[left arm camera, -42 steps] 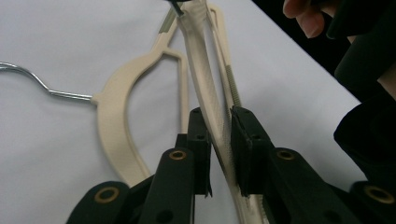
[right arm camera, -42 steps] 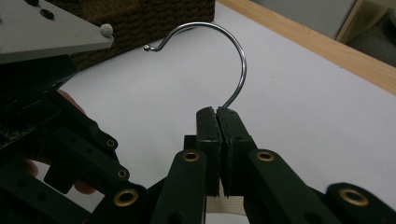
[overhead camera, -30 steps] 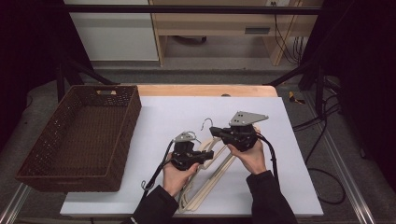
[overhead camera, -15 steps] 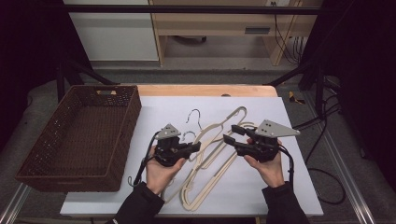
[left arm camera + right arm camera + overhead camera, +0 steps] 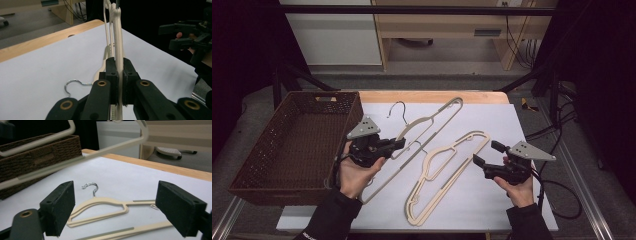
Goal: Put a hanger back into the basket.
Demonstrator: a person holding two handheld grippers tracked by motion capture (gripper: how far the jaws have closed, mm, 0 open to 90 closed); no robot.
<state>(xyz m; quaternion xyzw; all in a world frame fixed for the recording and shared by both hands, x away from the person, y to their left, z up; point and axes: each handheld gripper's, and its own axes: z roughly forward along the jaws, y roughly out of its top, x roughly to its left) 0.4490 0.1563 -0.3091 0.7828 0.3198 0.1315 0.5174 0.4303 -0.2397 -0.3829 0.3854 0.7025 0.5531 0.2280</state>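
- The left gripper (image 5: 401,144) has its jaws closed tight on the thin edge of a cream hanger (image 5: 430,121), which is lifted clear of the table (image 5: 522,120). In my judgement so narrow a bite lets the hanger pivot or slip.
- The right gripper (image 5: 486,154) has its jaws spread wide and holds nothing.
- A second hanger (image 5: 447,175) lies flat between the hands; the lifted one's low end may drag it.
- The wicker basket (image 5: 252,170) stands at the left; the metal hook (image 5: 398,107) could snag its rim.
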